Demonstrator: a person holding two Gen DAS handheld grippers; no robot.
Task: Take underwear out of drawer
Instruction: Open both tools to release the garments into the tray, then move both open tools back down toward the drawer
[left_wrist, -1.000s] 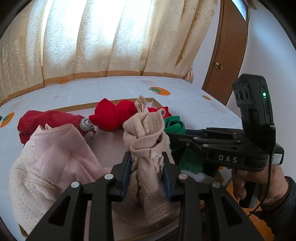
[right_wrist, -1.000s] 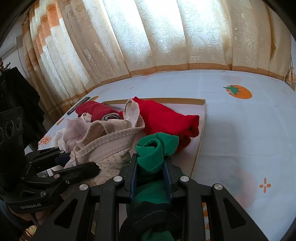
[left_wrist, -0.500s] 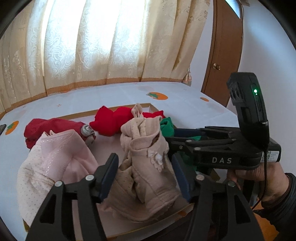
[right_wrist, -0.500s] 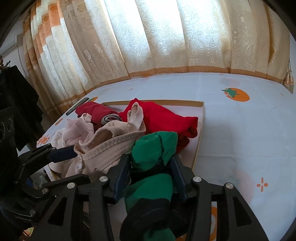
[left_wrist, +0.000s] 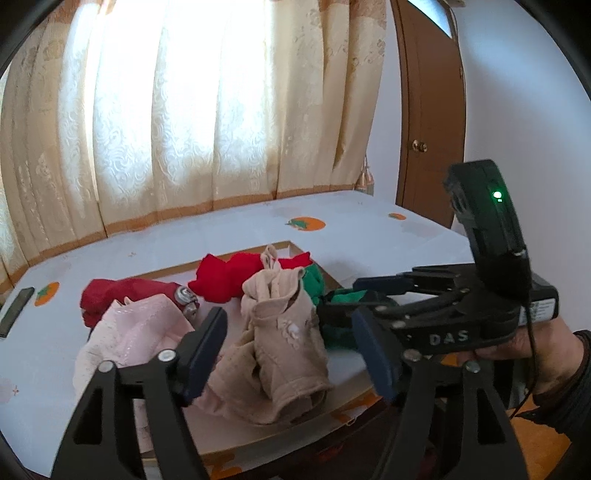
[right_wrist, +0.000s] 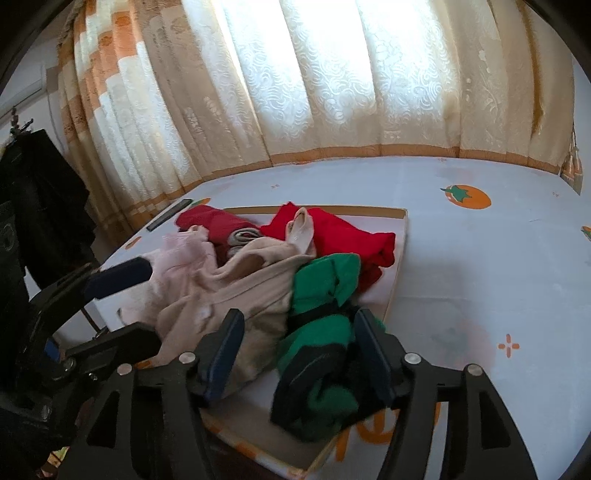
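A beige undergarment (left_wrist: 280, 339) lies in a heap on a flat board (left_wrist: 347, 387) on the bed. My left gripper (left_wrist: 291, 354) is open, its jaws wide on either side of the heap and not touching it. A green and black garment (right_wrist: 325, 325) lies at the board's near right corner. My right gripper (right_wrist: 299, 354) is open around it. The right gripper also shows in the left wrist view (left_wrist: 424, 306), held by a hand. Red garments (left_wrist: 236, 277) and a pale pink one (left_wrist: 136, 332) lie on the board too.
The bed sheet (right_wrist: 480, 266) is white with orange tomato prints. Cream curtains (left_wrist: 207, 110) hang behind the bed. A brown door (left_wrist: 428, 122) stands at the right. A dark flat object (left_wrist: 14, 310) lies at the sheet's left edge. Dark clothing (right_wrist: 40, 206) hangs at the far left.
Both grippers have opened and let go: the left released the beige undergarment, the right the green garment. Both garments now rest on the board, and the grippers have drawn back.
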